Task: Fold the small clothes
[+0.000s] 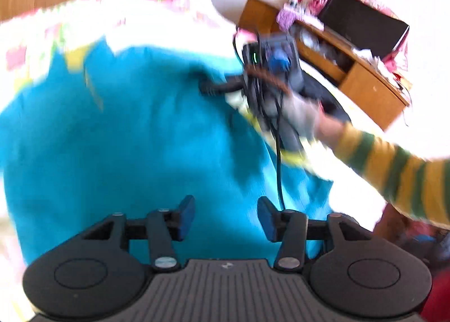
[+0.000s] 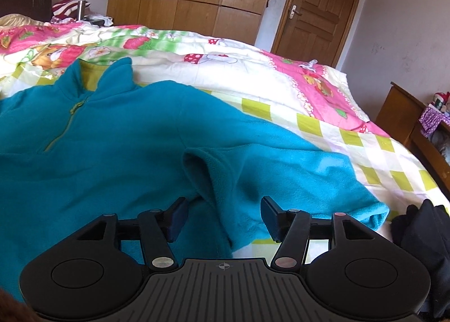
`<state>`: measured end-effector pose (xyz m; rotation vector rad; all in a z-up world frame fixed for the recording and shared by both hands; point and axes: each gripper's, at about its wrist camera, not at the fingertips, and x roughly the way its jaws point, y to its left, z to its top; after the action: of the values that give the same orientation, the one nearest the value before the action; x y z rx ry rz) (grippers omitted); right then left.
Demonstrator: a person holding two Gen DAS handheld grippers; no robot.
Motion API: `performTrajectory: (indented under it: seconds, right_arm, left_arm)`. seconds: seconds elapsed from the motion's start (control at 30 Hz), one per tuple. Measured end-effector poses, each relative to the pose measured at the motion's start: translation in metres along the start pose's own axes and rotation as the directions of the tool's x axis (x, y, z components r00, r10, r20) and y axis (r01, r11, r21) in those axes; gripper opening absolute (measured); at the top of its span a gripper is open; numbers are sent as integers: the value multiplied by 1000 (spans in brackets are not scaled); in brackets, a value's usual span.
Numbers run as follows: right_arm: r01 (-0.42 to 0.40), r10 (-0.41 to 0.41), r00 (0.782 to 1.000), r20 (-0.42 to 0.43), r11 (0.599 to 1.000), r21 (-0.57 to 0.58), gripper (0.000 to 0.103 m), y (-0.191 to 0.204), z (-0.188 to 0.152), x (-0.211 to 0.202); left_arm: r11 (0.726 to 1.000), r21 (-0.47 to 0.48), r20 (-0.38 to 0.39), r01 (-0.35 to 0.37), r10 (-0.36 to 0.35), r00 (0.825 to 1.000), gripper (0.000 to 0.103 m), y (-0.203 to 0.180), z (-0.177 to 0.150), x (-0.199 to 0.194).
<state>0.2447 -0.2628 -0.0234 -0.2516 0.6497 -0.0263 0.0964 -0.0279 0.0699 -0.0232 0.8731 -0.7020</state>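
Teal fleece zip-neck pullover (image 2: 118, 136) lies spread on the patterned quilt (image 2: 281, 80), sleeve-fold step apparently starting; left gripper (image 1: 226, 216) and right gripper (image 2: 223, 215) both wide, empty; next: pinch the sleeve (image 2: 295, 178).

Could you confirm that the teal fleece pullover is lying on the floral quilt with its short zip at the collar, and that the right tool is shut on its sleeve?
One detail is wrong: the right tool is open, its fingers apart above the sleeve, as the right wrist view shows. The teal fleece pullover does lie on the floral quilt, with a short zip at the collar.
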Motion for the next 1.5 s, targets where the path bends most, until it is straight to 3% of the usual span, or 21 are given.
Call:
performTrajectory:
  seconds: [0.03, 0.1, 0.13, 0.17, 0.27, 0.43, 0.6, 0.83, 1.0, 1.17, 1.37, 1.47, 1.5]
  right_arm:
    - [25, -24, 1000, -4, 1000, 14, 54, -4, 3, 4]
    - [16, -13, 999, -39, 997, 72, 33, -16, 8, 12]
    - [1, 5, 998, -58, 994, 111, 15, -23, 11, 15]
    - [-21, 35, 996, -79, 985, 169, 11, -34, 14, 17]
    - [-35, 64, 994, -89, 955, 296, 4, -60, 26, 13]
    - [-122, 148, 989, -12, 860, 496, 1, -105, 71, -8]
    - [-209, 194, 977, 85, 819, 534, 1, -111, 138, -21]
    - [-317, 274, 948, 159, 818, 479, 1, -50, 226, -13]
    - [-381, 355, 924, 138, 844, 377, 1, 24, 253, -5]
    - [-441, 452, 891, 39, 845, 302, 1, 105, 238, 15]
    - [-458, 487, 864, -130, 866, 201, 2, 178, 195, 41]
    - [-516, 533, 818, -214, 846, 135, 10, 200, 176, 45]
    - [-515, 531, 818, -219, 847, 132, 11, 201, 171, 43]
  left_arm:
    - [1000, 21, 19, -9, 9, 1000, 62, 1, 8, 11]
    - [996, 73, 48, -50, 47, 998, 62, 4, 18, 39]
    - [993, 93, 60, -70, 65, 996, 62, 6, 22, 51]
    - [991, 109, 71, -73, 66, 995, 62, 9, 27, 63]
    - [982, 152, 118, -113, 96, 988, 62, 18, 47, 93]
    - [976, 145, 194, -161, 132, 972, 62, 35, 66, 118]
    - [985, 67, 192, -160, 145, 971, 62, 60, 58, 127]
    - [987, -44, 178, -157, 162, 971, 62, 90, 29, 123]
    - [989, -87, 184, -117, 131, 974, 63, 107, 21, 119]
    - [983, -130, 217, -127, 153, 964, 63, 124, 18, 105]
    - [970, -196, 237, -144, 189, 953, 63, 147, 16, 96]
    - [966, -208, 244, -157, 206, 948, 63, 152, 15, 94]
    - [964, -212, 246, -158, 210, 946, 63, 153, 15, 94]
